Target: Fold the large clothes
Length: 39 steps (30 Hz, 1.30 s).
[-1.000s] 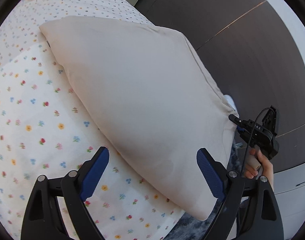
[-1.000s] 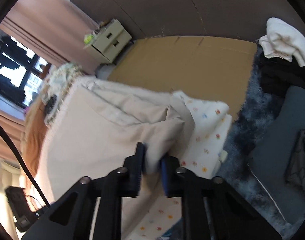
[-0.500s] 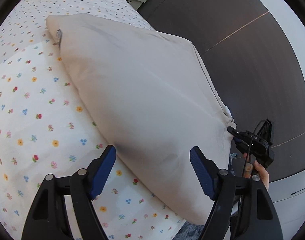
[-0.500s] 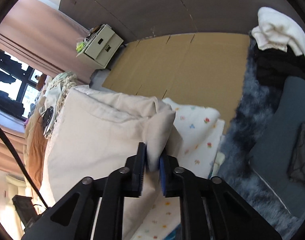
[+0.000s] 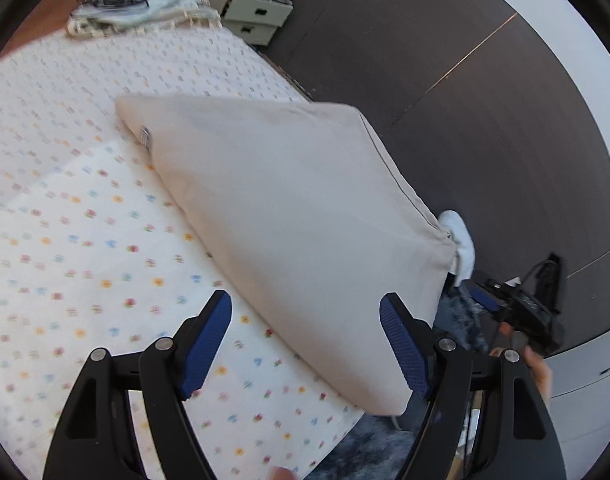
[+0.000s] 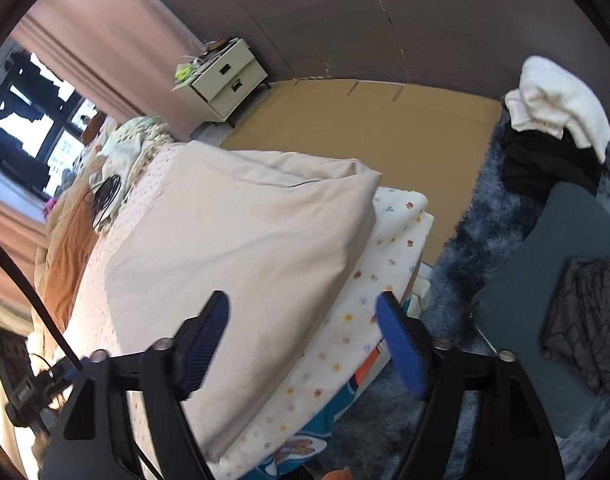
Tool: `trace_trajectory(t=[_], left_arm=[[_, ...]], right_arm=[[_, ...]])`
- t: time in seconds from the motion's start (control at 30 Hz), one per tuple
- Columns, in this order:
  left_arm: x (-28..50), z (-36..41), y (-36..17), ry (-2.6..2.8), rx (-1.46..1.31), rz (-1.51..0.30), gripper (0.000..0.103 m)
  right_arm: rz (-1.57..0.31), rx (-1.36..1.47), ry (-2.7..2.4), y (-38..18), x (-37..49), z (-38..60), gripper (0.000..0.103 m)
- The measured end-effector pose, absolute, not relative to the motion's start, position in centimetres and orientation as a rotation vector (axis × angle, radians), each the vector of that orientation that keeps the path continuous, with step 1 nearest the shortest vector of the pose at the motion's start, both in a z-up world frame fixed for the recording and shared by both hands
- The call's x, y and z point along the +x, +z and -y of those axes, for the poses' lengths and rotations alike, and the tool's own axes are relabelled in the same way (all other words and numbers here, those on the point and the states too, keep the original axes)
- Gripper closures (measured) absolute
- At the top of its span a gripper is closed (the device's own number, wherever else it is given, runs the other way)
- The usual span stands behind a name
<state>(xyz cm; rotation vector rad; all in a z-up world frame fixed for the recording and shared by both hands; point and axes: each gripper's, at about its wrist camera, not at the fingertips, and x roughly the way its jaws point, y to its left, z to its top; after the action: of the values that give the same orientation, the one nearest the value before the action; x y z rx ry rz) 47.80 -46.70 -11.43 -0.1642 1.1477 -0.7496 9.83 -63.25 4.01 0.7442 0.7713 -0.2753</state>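
Beige cloth (image 5: 289, 216): one large folded piece, lying flat on the bed (image 5: 65, 248) over a floral sheet (image 5: 85, 280), its long edge along the bed's side nearest the dark floor; a small label shows at its far corner.

Left tool (image 5: 305, 344): above the near corner of the beige cloth, blue pads wide apart, nothing gripped.

Right tool (image 6: 303, 340): above the beige cloth's edge and the floral sheet, jaws opening, pads clear of the fabric, nothing held.

Drawer unit (image 6: 221, 76): pale, two drawers, beyond the far end of the beige cloth, against the wall.

Cardboard sheet (image 6: 369, 128): flat on the floor beside the bed, past the beige cloth.

Clothes pile (image 6: 553, 132): white over black, beyond the cardboard sheet, well apart from the beige cloth.
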Motion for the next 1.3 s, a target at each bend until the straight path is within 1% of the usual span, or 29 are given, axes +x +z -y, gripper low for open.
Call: trace_trajectory(t=[0.1, 0.17, 0.2, 0.23, 0.3, 0.5, 0.83, 1.03, 1.3], left_arm=[[46.8, 45.4, -9.1, -0.748, -0.161, -1.128, 0.026], [45.9, 44.4, -7.3, -0.744, -0.148, -1.105, 0.023], [45.4, 44.0, -6.3, -0.743, -0.137, -1.08, 0.019], [44.8, 43.4, -5.3, -0.743, -0.125, -1.048, 0.011], [43.4, 42.1, -3.5, -0.744, -0.107, -0.998, 0.0], [39.9, 38.2, 1.0, -0.746, -0.107, -0.897, 0.0], [33.3, 32.0, 6.5, -0.74, -0.114, -0.793, 0.0], [27.9, 28.1, 8.5, -0.706, -0.107, -0.728, 0.0], [20.6, 23.5, 9.3, -0.63, -0.078, -0.644, 0.0]], right_arm=[[-0.749, 0.705, -0.304, 5.8, 7.8, 61.4, 0.018], [-0.721, 0.686, -0.315, 7.2, 6.4, 60.5, 0.011], [-0.704, 0.681, -0.318, 8.0, 5.5, 60.0, 0.005], [-0.69, 0.677, -0.317, 8.7, 4.7, 59.4, 0.0], [-0.666, 0.674, -0.309, 9.9, 3.3, 58.2, 0.0], [-0.615, 0.605, -0.278, 13.2, -0.8, 54.6, 0.0], [-0.572, 0.515, -0.218, 16.0, -6.9, 50.2, 0.0], [-0.546, 0.455, -0.173, 16.8, -10.4, 47.6, 0.0], [-0.507, 0.379, -0.125, 16.9, -15.4, 45.0, 0.0]])
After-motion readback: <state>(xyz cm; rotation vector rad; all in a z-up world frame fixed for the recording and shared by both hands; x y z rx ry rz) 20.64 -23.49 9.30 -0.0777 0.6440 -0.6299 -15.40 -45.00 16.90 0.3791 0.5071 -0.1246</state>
